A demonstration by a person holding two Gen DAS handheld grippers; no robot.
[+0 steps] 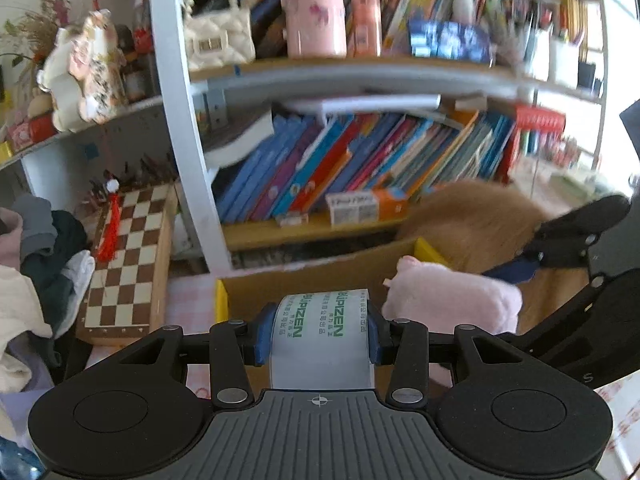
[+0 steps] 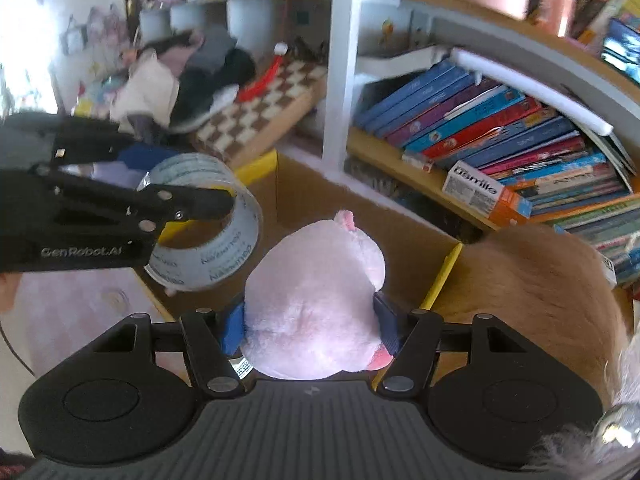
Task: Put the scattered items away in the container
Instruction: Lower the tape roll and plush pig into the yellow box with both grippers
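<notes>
Tape roll (image 1: 322, 332) pinched by left claw (image 1: 318, 334), axis crosswise | right claw (image 2: 311, 326) pinching plush (image 2: 316, 300)

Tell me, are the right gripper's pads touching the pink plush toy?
Touching. In the right wrist view both blue pads of the right gripper press into the sides of the pink plush toy, with no gap visible.

Materials and finishes. Tape roll (image 1: 320, 332): glossy translucent plastic film, printed green. Pink plush toy (image 2: 316, 292): soft, fuzzy cloth. Cardboard box (image 1: 320, 276) beneath both: matt brown paperboard, yellow-taped edges. Left gripper (image 1: 318, 338) and right gripper (image 2: 312, 326): matt black plastic, blue rubbery pads, bright metal rivets. Chessboard (image 1: 128, 264), at nine o'clock: smooth varnished wood.
</notes>
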